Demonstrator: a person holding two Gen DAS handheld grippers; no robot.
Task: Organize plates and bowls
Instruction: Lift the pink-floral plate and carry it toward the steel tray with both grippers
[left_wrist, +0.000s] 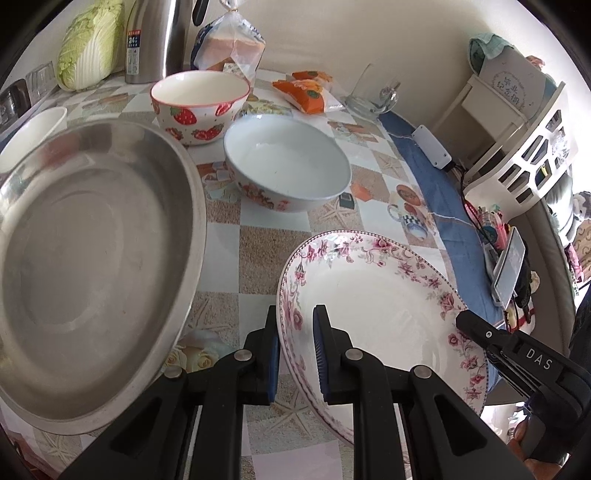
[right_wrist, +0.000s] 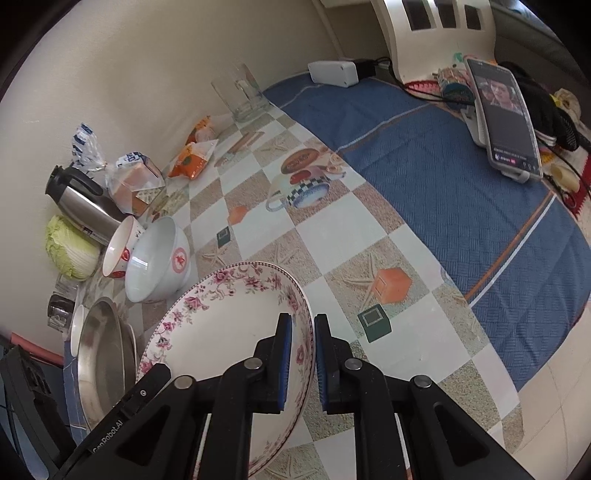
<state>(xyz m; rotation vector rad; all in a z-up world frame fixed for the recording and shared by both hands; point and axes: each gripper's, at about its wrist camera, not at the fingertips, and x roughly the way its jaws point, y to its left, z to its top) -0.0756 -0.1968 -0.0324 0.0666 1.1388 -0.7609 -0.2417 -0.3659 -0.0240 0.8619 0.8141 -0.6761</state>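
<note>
Floral plate (left_wrist: 373, 306) hangs tilted above the checked counter (left_wrist: 258, 254), pinched at opposite rims: the left gripper (left_wrist: 295, 354) straddles its near edge, the right gripper (right_wrist: 303, 358) clamps the far one, likely to steady a wide, slippery dish. Beside it the steel pan (left_wrist: 92, 266) sits tilted, a probable stacking spot; the white bowl (left_wrist: 288, 166) and strawberry bowl (left_wrist: 199, 103) wait behind.
</note>
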